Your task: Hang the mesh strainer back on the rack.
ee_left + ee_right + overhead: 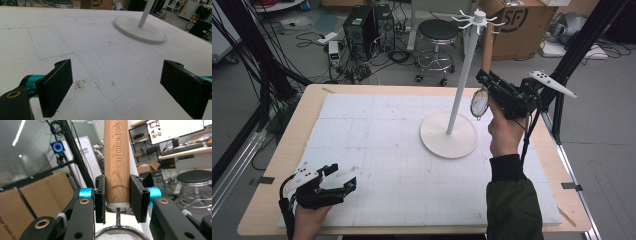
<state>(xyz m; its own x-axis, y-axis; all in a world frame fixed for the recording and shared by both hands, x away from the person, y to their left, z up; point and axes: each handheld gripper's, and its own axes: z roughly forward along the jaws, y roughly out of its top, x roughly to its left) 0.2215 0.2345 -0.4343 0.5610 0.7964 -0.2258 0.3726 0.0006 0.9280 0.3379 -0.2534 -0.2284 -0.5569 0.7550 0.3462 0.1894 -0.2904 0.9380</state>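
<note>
While right gripper (117, 200) pinches strainer's wooden handle (117, 157) between its pads, we hold strainer (479, 103) aloft beside white rack pole (464, 75). Handle's long axis runs upward toward hooks (477, 20), mesh bowl hanging lowest. To hang well, we lift handle end level with hook, keep mesh clear of pole. Left gripper (117, 85) spread, resting on white mat (100, 50).

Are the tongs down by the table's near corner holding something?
No, the left tongs stand wide open in the left gripper view, with just the white mat between the jaws.
</note>
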